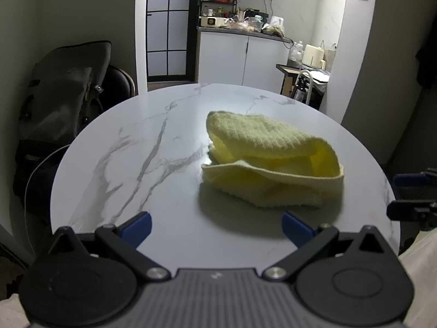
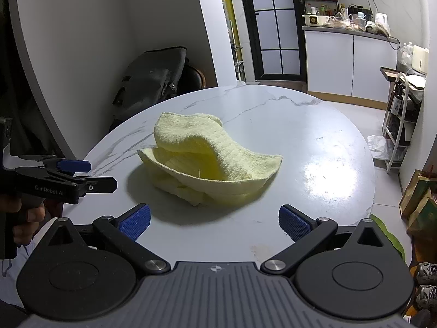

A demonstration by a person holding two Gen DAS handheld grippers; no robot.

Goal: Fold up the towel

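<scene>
yellow towel (image 1: 269, 164) lies in a loose, crumpled heap on the round marble-look tabletop (image 1: 131, 164), nothing touching it. upper layer humps up over the lower layers, and a hemmed edge curls along the side of the towel nearest both cams, leaving an open pocket underneath.

left tool (image 1: 217, 228) hovers just short of the towel's near edge, blue pads spread wide, nothing btwn them. towel sits ahead of it and a bit toward its right pad (image 1: 296, 228), not touching.

right tool (image 2: 215, 222) also hangs on the near side of the towel, fingers wide apart and empty, w/ the towel's near hem just ahead btwn the two pads. in the right wrist view the left tool (image 2: 82, 175) shows side-on to the left of the towel, off the tabletop edge, held in a hand (image 2: 26, 218); its blue tip is apart from the cloth.

beyond the towel, past the far tabletop rim: dark bag (image 1: 65, 95) slumped on a chair to the towel's left, black-framed glass door (image 1: 166, 27) behind it, cluttered kitchen counter (image 1: 243, 28) over white cabinets further back. right of the towel, off the tabletop, a white rack (image 2: 401, 125) stands on the floor.
</scene>
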